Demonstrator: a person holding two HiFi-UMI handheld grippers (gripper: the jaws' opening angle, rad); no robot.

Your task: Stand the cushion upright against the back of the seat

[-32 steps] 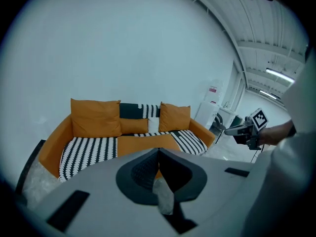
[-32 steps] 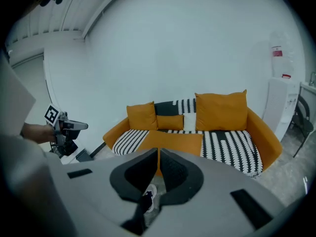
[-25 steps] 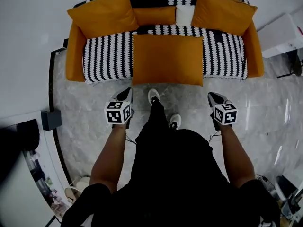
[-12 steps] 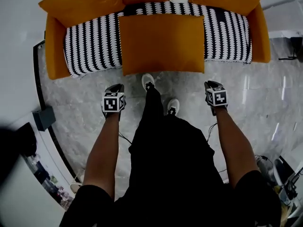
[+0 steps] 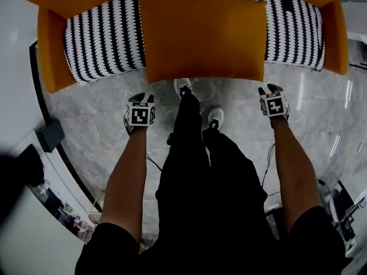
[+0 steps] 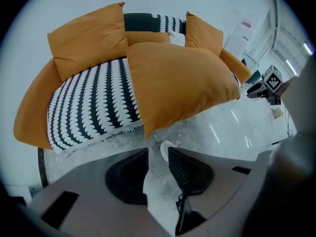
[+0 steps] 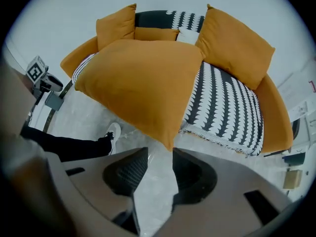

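Observation:
A large orange cushion [image 5: 203, 36] lies flat on the striped seat [image 5: 100, 39] of an orange sofa, its front edge hanging over the seat's front. My left gripper [image 5: 141, 98] points down at the floor below the cushion's [image 6: 177, 83] left front corner. The right gripper [image 5: 273, 88] hangs below its [image 7: 143, 83] right front corner. Both the left gripper [image 6: 158, 154] and the right gripper [image 7: 160, 154] have just been opening their jaws and stand open, with only floor between them. The sofa back [image 6: 145, 21] is behind the cushion.
Orange cushions lean at the back left [image 6: 89, 38] and back right [image 6: 202, 33], with a small orange cushion [image 7: 155, 33] and a white one [image 7: 186, 35] between them. The person's shoes [image 5: 183, 87] stand on the marble floor by the sofa front. A grey box [image 5: 50, 135] sits at left.
Both grippers have sunk and tipped down toward the floor. The person has come closer, so the sofa now fills the top of the head view.

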